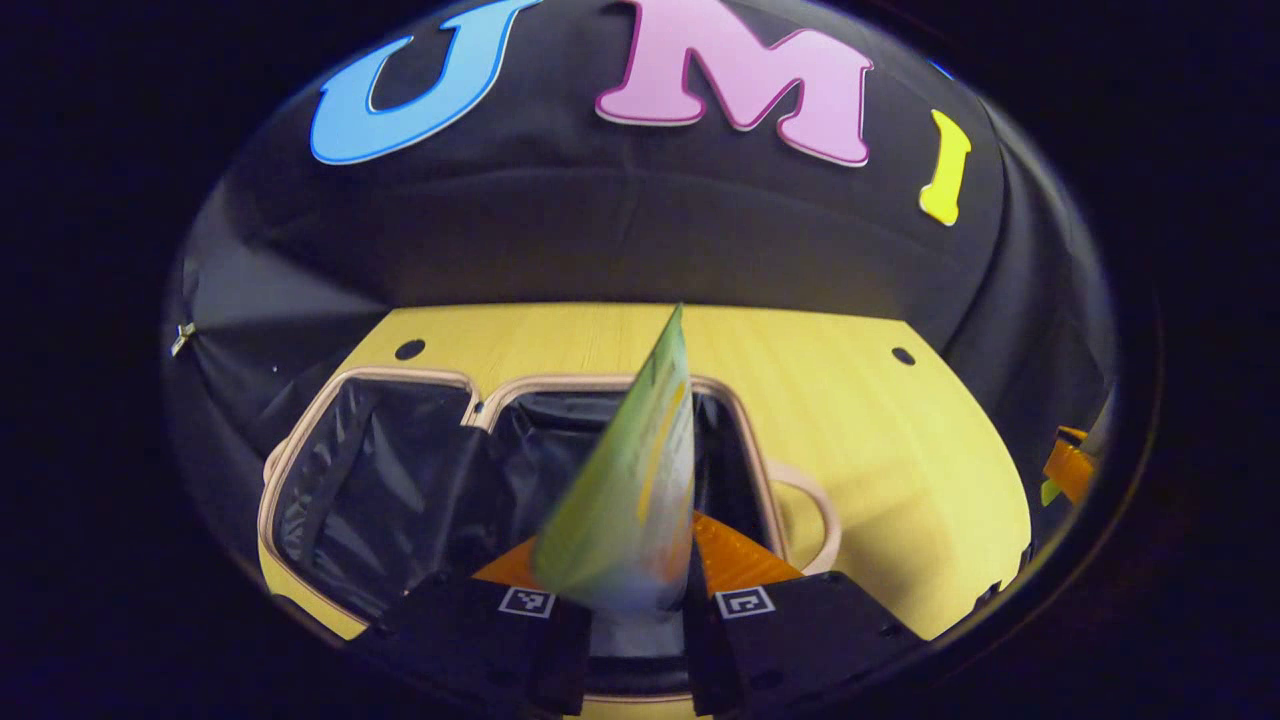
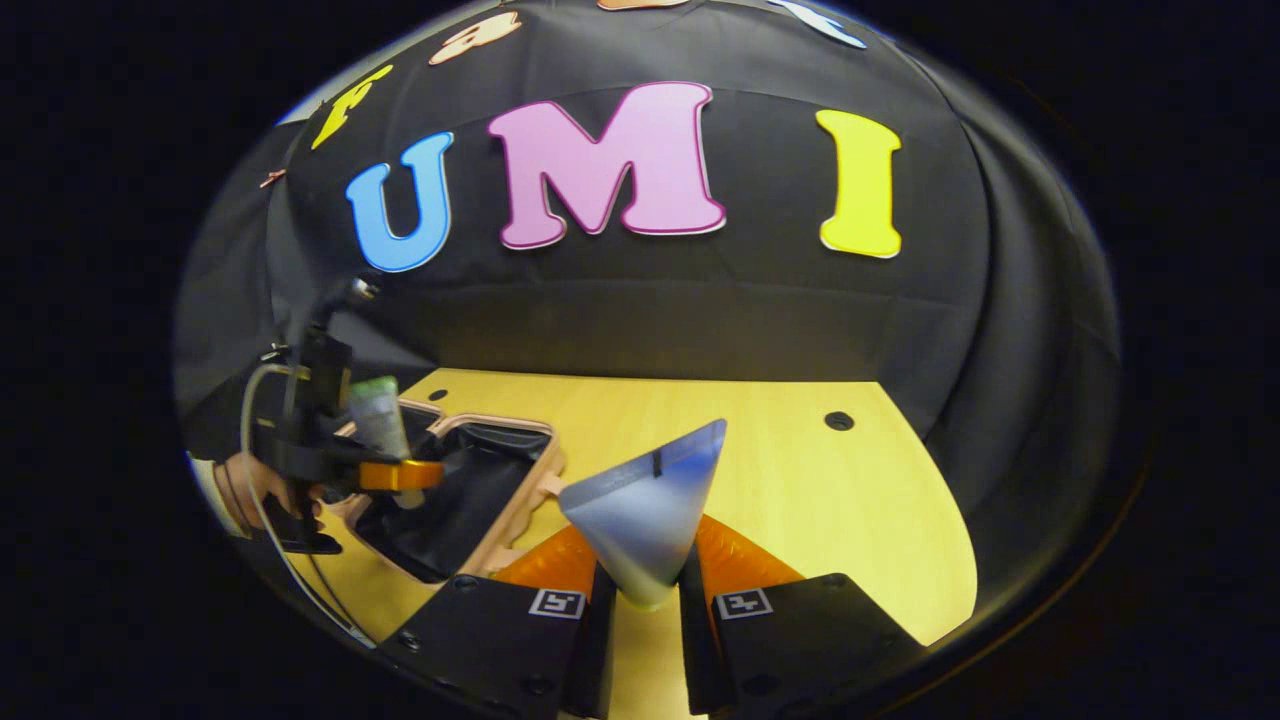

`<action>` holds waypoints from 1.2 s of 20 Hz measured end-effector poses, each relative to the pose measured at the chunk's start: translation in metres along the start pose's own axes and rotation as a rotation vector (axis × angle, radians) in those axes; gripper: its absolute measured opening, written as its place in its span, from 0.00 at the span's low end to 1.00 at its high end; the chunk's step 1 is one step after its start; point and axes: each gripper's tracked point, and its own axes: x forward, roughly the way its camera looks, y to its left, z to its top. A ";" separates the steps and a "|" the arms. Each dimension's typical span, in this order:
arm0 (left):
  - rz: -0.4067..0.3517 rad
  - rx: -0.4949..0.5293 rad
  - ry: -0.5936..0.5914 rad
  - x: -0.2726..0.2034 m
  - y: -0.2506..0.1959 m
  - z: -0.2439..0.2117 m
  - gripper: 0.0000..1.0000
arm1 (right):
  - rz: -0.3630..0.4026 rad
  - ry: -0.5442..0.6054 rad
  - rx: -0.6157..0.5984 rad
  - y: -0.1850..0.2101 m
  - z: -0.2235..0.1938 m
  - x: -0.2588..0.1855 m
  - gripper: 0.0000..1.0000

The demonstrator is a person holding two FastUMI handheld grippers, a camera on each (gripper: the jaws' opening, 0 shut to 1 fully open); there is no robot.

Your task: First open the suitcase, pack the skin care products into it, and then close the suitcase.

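The suitcase point(image 1: 380, 480) lies open on the yellow table point(image 1: 880, 420), pink-rimmed with a black lining. My left gripper point(image 1: 625, 610) is shut on a green tube point(image 1: 630, 480), held upright above the suitcase's right half. In the right gripper view, my right gripper point(image 2: 640, 600) is shut on a blue-white tube point(image 2: 645, 515), its crimped end up, over the table to the right of the suitcase point(image 2: 470, 500). That view also has the left gripper point(image 2: 400, 470) with the green tube point(image 2: 378, 415) over the case, and the hand point(image 2: 240, 490) that holds it.
The wooden table point(image 2: 800, 500) has small round holes point(image 2: 838, 421) near its back corners. An orange object point(image 1: 1068, 468) sits at the far right edge of the left gripper view. The black cloth wall closes the back and sides.
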 end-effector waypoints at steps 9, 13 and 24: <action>0.036 -0.030 0.411 0.043 0.029 -0.063 0.44 | 0.082 0.031 -0.004 0.053 0.002 0.004 0.32; 0.044 0.001 0.370 0.043 0.033 -0.051 0.51 | 0.088 0.053 0.011 0.059 0.005 0.011 0.32; 0.247 -0.060 -0.283 -0.131 0.131 0.038 0.98 | 0.178 0.250 -0.010 0.126 -0.031 0.065 0.32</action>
